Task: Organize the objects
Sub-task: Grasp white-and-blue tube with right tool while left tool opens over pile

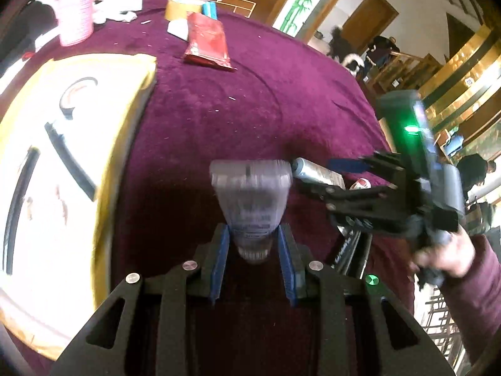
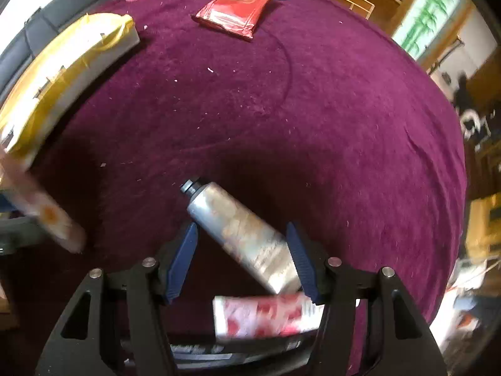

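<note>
My left gripper (image 1: 252,232) is shut on a translucent pale tube (image 1: 250,200), cap end towards the camera, lifted over the purple cloth. In the right wrist view that tube (image 2: 43,210) shows blurred at the left edge, with a daisy print. My right gripper (image 2: 241,225) is open and points down around a silver tube (image 2: 241,232) that lies slantwise on the cloth. Its right pad is close against the tube, its left pad stands apart. From the left wrist view, the right gripper (image 1: 338,180) and its hand hang over the silver tube (image 1: 316,172).
A red-and-white flowered tube (image 2: 266,316) and dark pens (image 2: 235,351) lie near the table edge. A white box with yellow tape (image 1: 62,156) stands at the left. A red packet (image 1: 206,40), tape roll (image 1: 181,7) and pink cup (image 1: 76,15) sit at the far side.
</note>
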{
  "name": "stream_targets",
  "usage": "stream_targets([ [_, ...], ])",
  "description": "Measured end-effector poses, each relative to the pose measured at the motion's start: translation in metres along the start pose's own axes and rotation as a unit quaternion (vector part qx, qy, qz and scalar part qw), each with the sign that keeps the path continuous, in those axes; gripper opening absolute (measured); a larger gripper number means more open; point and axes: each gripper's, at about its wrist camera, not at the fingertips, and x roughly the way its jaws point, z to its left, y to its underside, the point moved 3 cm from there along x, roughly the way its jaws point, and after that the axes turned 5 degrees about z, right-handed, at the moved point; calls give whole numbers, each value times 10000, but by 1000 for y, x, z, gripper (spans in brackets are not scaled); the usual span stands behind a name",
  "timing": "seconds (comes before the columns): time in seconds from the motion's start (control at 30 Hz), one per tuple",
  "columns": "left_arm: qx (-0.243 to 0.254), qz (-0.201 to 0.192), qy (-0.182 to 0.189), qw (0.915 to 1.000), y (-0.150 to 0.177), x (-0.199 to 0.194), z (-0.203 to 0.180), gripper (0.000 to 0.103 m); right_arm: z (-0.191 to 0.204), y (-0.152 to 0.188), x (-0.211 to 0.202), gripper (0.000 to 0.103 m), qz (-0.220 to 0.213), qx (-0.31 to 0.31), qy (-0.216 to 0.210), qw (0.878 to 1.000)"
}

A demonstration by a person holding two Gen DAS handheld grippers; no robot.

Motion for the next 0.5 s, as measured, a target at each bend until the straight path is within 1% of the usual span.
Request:
stream_targets([
  [0.07, -68, -58, -11, 10000, 4, -9, 6, 26, -9, -4, 3, 58, 42, 216, -357, 9991],
  [0.1, -96, -90, -21, 9999, 6, -13, 9, 26, -13, -5, 3, 53, 29, 323, -422, 9986],
  [0.13, -118, -137, -43, 9998, 8, -18, 14, 26, -16, -5, 3, 51, 44, 402, -430, 9983],
  [0.17, -126, -177, -59, 9997, 11, -23, 17, 25, -19, -5, 2, 45, 53, 501, -458, 9977],
  [0.2, -129, -227, -69, 9996, 12, -26, 20, 24, -22, -5, 1, 39, 47, 608, -528, 9967],
  [0.23, -122, -288, -63, 9995, 13, -32, 23, 21, -26, -5, -1, 37, 30, 741, -660, 9951],
  [0.27, -89, -347, -52, 9993, 14, -37, 25, 1, -31, -4, -4, 35, -16, 946, -837, 9920],
  [0.4, 103, -540, -4, 9985, 15, -55, 30, 0, -39, 2, -12, 31, -181, 1394, -1167, 9832],
  [0.5, 190, -499, -56, 9986, 14, -56, 34, 0, -38, 6, -19, 31, -257, 1597, -1283, 9784],
])
